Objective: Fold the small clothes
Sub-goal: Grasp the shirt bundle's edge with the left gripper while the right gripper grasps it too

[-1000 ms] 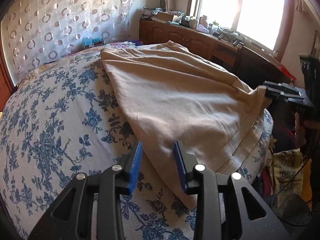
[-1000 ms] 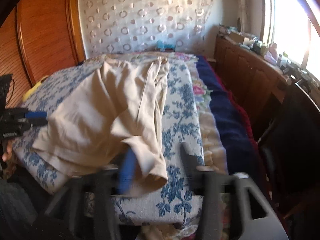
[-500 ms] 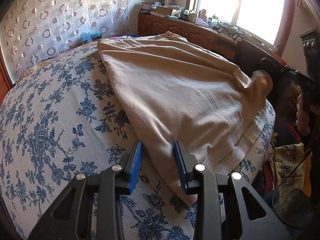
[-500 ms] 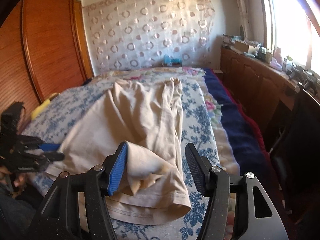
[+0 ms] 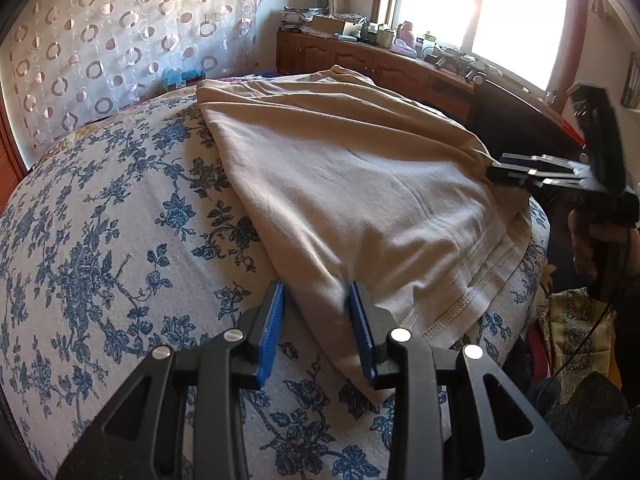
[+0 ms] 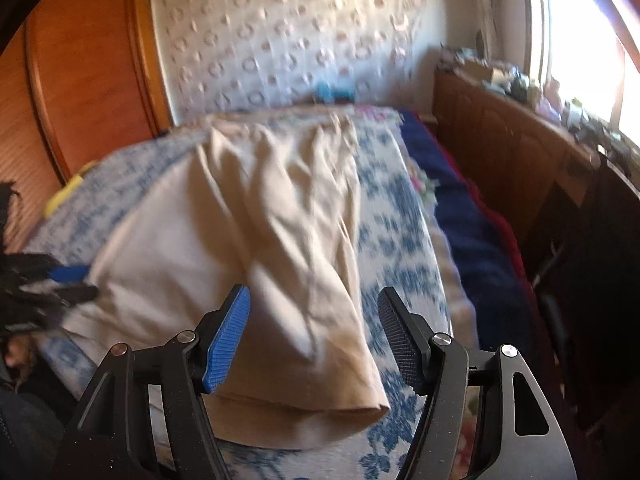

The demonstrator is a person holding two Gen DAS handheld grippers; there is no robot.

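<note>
A beige garment (image 5: pixel 352 184) lies spread on the blue-flowered bed sheet (image 5: pixel 100 240). In the left wrist view my left gripper (image 5: pixel 318 332) hovers over the garment's near corner; its blue pads stand apart, with the cloth between them and a gap beside it. My right gripper (image 6: pixel 312 300) has wide jaws that are still opening. A folded-over corner of the garment (image 6: pixel 312 320) lies between them, untouched by the pads. From the left wrist view the right gripper (image 5: pixel 504 170) sits at the garment's far right corner. The left gripper (image 6: pixel 68 280) shows at the left edge of the right wrist view.
A wooden cabinet (image 5: pixel 360 56) with clutter runs under the bright window. A wooden wardrobe (image 6: pixel 80 80) stands left of the bed. A dark blue blanket (image 6: pixel 472 232) lies along the bed's right side. A person's hand (image 5: pixel 588 240) holds the right gripper's handle.
The right gripper's jaws have spread wider around the folded corner, which now lies flat on the bed. The left gripper has kept its place and its gap.
</note>
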